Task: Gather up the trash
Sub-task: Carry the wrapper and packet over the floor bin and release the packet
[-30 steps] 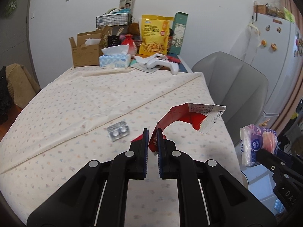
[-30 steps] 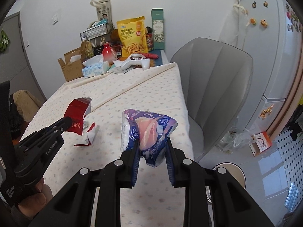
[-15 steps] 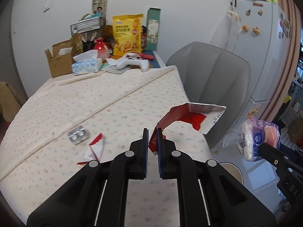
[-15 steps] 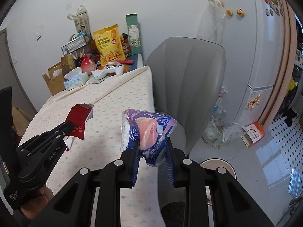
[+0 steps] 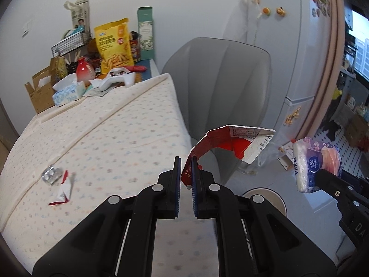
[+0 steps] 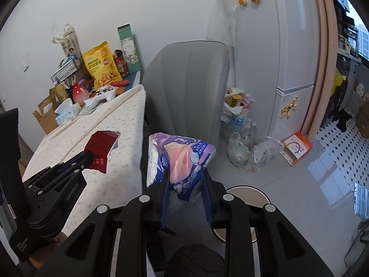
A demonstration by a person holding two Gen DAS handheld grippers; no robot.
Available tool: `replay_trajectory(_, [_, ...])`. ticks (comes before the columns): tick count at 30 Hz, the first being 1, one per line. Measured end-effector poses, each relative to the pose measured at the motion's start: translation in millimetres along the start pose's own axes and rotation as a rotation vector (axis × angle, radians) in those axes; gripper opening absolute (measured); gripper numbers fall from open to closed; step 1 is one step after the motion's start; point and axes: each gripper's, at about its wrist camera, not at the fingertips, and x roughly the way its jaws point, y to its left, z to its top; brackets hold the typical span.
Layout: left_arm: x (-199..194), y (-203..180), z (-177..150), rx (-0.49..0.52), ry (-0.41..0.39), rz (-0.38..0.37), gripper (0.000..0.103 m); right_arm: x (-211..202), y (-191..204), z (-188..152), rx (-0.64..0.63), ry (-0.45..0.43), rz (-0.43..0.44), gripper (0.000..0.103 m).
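A plain white wall (image 5: pixel 184 4) backs a table under a pale dotted cloth (image 5: pixel 103 133). A grey padded chair (image 6: pixel 189 87) stands at the table's right edge. Beside it rises a white fridge (image 6: pixel 295 46) dotted with magnets. The floor (image 6: pixel 322 173) is glossy light tile, turning to small black-and-white pattern toward the right. Daylight enters through a window (image 5: pixel 359 53) at far right.

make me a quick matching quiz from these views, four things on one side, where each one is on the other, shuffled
Things:
1. torn red carton
2. tissue pack
3. pill blister
4. game controller

Places:
A. far end of the table, by the snack bag
B. in the right gripper
C. flat on the tablecloth, near a red scrap
D. in the left gripper

Pairs: 1-D, 2-B, 3-C, 4-A
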Motion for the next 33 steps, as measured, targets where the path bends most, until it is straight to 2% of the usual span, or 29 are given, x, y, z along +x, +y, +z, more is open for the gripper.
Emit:
replay_trajectory(12, [23.6, -70.7, -1.7, 0.097, 0.04, -0.037, 0.009, 16.8, -68.1, -7.6, 0.098, 0.029, -0.037, 0.026])
replay_trajectory(29, [81.0, -119.8, -5.5, 0.171, 0.13, -0.073, 0.009, 70.0, -125.3, -10.5, 0.184, 0.102, -0.1, 0.027])
replay_trajectory(31, [85.4, -124.5, -5.0, 0.178, 0.135, -0.074, 0.009, 73.5, -128.4, -9.5, 0.188, 0.105, -0.102, 0.029])
replay_trajectory(33, [89.7, -129.4, -5.1, 0.185, 0.14, -0.077, 0.009, 76.8, -132.3, -8.6, 0.198, 0.105, -0.107, 0.037])
